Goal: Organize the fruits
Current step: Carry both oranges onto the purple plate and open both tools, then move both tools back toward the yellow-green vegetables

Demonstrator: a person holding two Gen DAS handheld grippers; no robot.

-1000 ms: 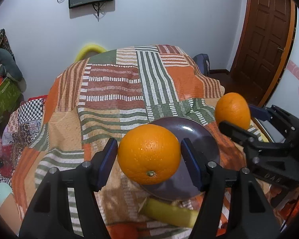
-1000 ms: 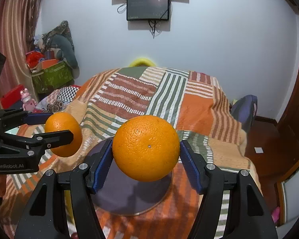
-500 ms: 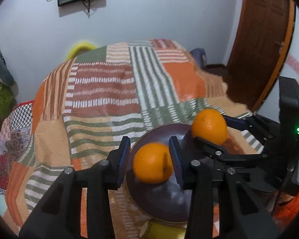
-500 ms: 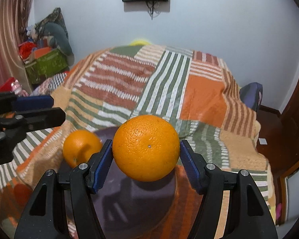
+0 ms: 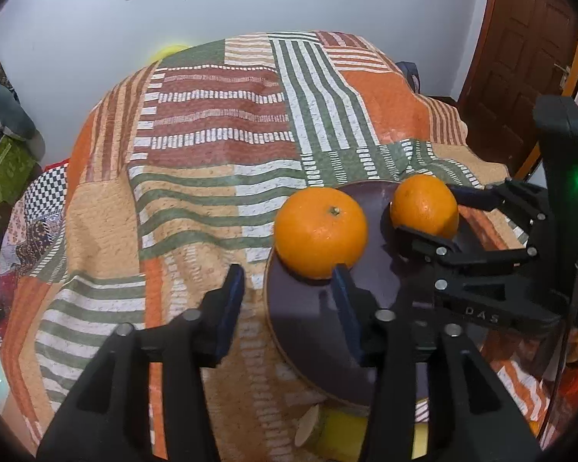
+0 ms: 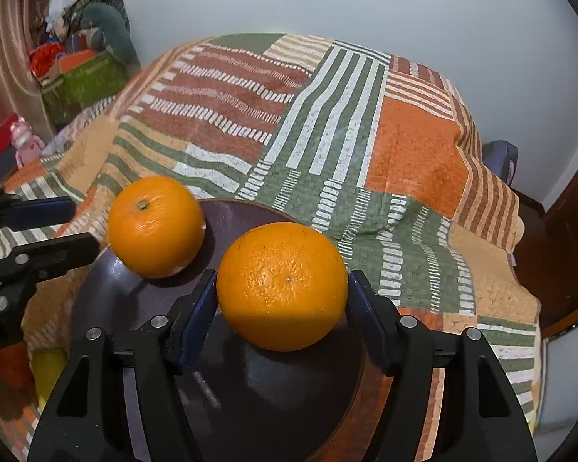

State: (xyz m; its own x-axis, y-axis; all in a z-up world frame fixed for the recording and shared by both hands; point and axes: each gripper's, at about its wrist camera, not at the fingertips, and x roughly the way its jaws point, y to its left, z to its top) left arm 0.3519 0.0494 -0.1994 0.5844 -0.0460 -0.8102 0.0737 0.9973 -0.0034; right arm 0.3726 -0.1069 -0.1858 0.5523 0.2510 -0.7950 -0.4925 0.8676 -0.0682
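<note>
A dark plate (image 5: 316, 327) (image 6: 135, 308) lies on the patchwork quilt. One orange (image 5: 321, 231) (image 6: 156, 227) rests free on the plate's left rim, stem up. It lies just past the fingertips of my left gripper (image 5: 287, 288) (image 6: 69, 227), whose jaws are opening with nothing between them. A second orange (image 6: 281, 285) (image 5: 424, 206) sits low over the plate's middle, between the blue pads of my right gripper (image 6: 283, 300) (image 5: 439, 213). Those jaws are starting to open, and the pads still touch the fruit's sides.
A yellow banana (image 5: 339, 427) (image 6: 48, 369) lies on the quilt (image 5: 212, 134) by the plate's near edge. A green box (image 6: 81, 81) and piled clutter stand left of the bed. A brown door (image 5: 520, 57) is on the right.
Both grippers sank toward the plate. The left gripper let its orange go, and it now rests on the plate's left rim. The right gripper brought its orange down over the plate.
</note>
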